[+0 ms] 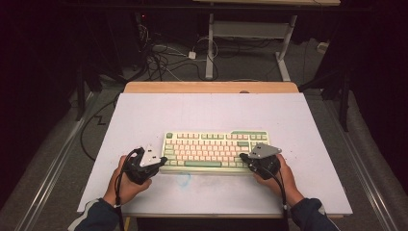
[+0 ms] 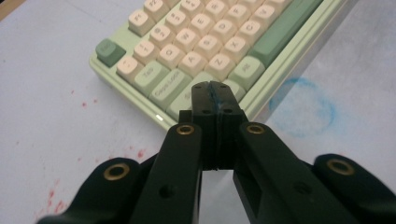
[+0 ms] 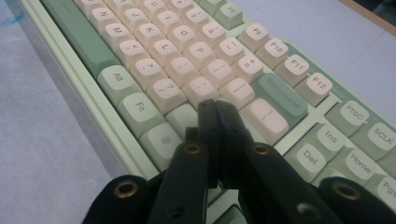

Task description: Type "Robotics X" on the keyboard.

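Both tools pressed together, empty. Left tool (image 2: 215,91) hovers over the keyboard (image 1: 216,149) at its near left corner; right tool (image 3: 215,109) sits nearer, over the right-hand keys.

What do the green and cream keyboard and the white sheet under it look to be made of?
Pale green keyboard with cream keycaps: apparently moulded plastic, matt, with rounded caps, printed legends and a soft sheen in the gripper views. White sheet covering the table: thin smooth board or laminate, hard to tell which, matt, marked with blue and red smudges, and lying over a wooden tabletop edge.
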Demonstrator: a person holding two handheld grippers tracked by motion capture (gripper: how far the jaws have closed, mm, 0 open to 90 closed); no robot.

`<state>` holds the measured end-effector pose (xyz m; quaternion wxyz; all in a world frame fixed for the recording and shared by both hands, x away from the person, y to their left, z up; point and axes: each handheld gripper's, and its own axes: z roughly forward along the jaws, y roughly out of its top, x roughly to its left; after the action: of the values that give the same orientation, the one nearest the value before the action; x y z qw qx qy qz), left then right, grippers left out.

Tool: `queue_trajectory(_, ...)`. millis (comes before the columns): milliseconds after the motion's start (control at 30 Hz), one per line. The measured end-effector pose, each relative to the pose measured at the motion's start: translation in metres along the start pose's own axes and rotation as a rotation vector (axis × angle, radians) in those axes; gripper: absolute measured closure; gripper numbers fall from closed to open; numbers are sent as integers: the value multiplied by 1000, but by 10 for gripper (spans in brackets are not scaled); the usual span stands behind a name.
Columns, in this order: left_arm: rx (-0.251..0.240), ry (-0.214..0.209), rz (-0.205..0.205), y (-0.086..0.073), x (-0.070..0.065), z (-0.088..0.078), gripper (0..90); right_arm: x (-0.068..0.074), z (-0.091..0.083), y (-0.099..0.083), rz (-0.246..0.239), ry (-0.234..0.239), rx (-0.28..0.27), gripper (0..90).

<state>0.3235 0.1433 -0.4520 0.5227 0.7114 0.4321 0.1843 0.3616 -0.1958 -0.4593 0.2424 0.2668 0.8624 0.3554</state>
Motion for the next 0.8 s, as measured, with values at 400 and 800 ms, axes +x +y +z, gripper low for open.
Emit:
queue_trajectory(400,23,-33,36,11,-15,28,869,0,0,1,-7,-3,4,900)
queue_trajectory(800,42,-33,68,10,-22,44,869,1,0,1,-13,-11,2,900)
